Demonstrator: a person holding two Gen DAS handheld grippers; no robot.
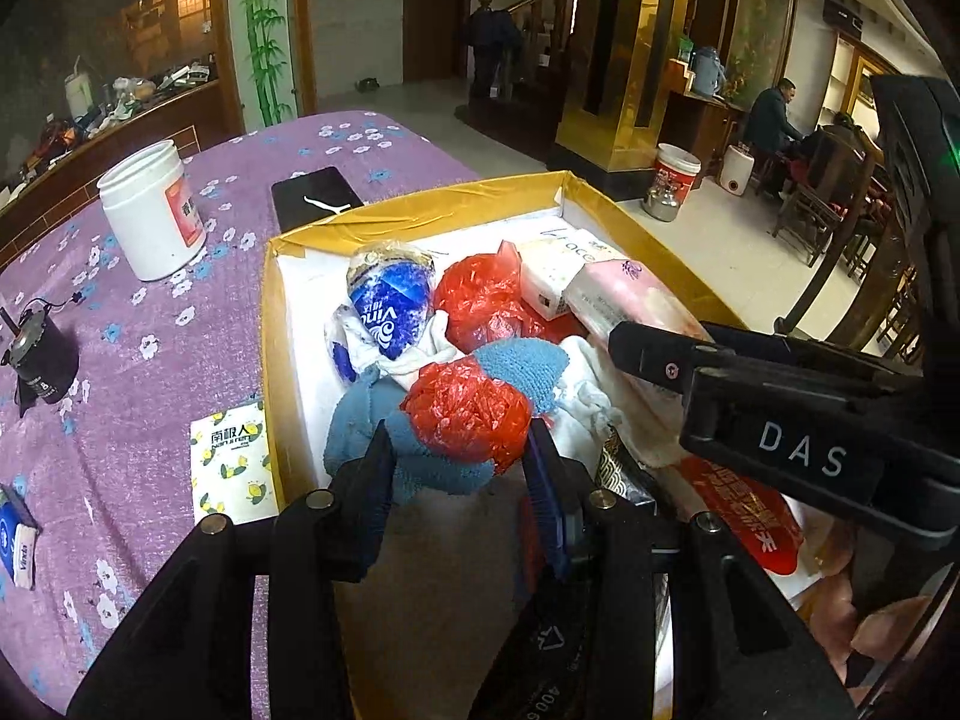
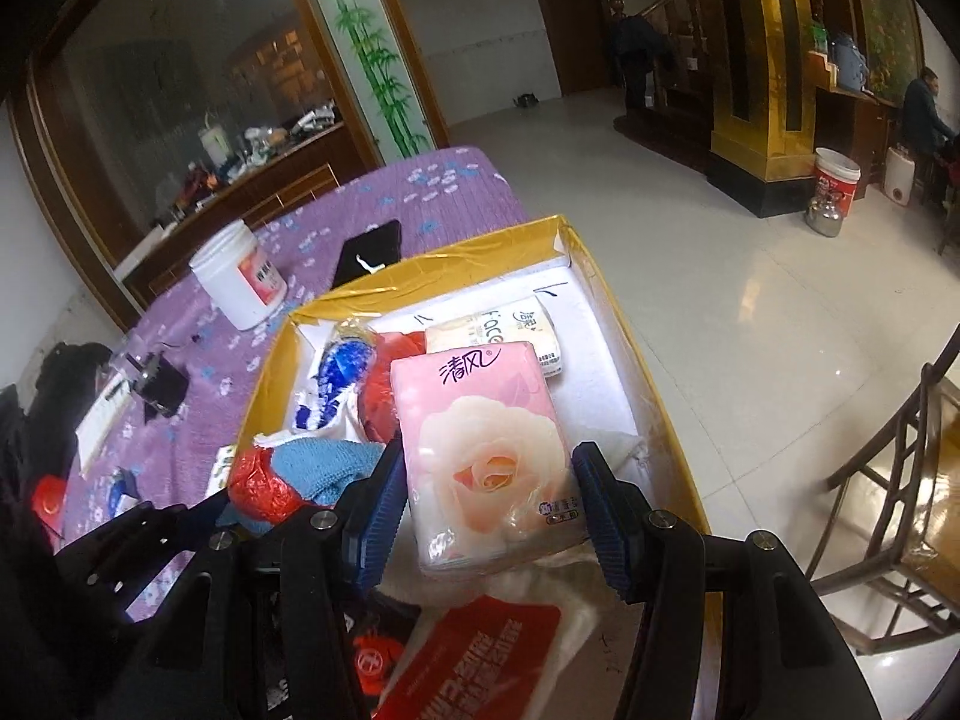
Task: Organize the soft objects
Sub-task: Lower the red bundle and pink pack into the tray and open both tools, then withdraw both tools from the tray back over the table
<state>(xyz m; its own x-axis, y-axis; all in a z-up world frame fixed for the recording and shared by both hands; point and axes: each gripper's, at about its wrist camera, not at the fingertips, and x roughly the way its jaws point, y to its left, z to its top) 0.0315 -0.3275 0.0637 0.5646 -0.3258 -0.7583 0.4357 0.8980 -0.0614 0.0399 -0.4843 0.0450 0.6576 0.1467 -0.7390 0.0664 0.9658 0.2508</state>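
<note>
1. Over a gold-walled box (image 1: 420, 204) on a desk (image 1: 150, 312) draped in purple floral cloth, the left gripper (image 1: 459, 438) holds a crumpled red plastic bag (image 1: 465, 411); the fingers (image 1: 375, 468) are partly closed, pressing it from both sides.
2. The bag sits just above a blue cloth (image 1: 384, 420) (a second red bag (image 1: 486, 300) and a blue-and-white wrapper (image 1: 390, 306) lie farther back in the box).
3. The right gripper (image 2: 489, 492) clasps a pink tissue pack (image 2: 486, 450) printed with a rose, one finger on each long side, roughly half open; the pack tilts over the box interior.
4. Beyond the pink pack, a cream tissue pack (image 2: 510, 330) lies flat in the box.
5. A white jar (image 1: 150, 210) and a dark phone (image 1: 315, 198) stand outside the box on the desk.
</note>
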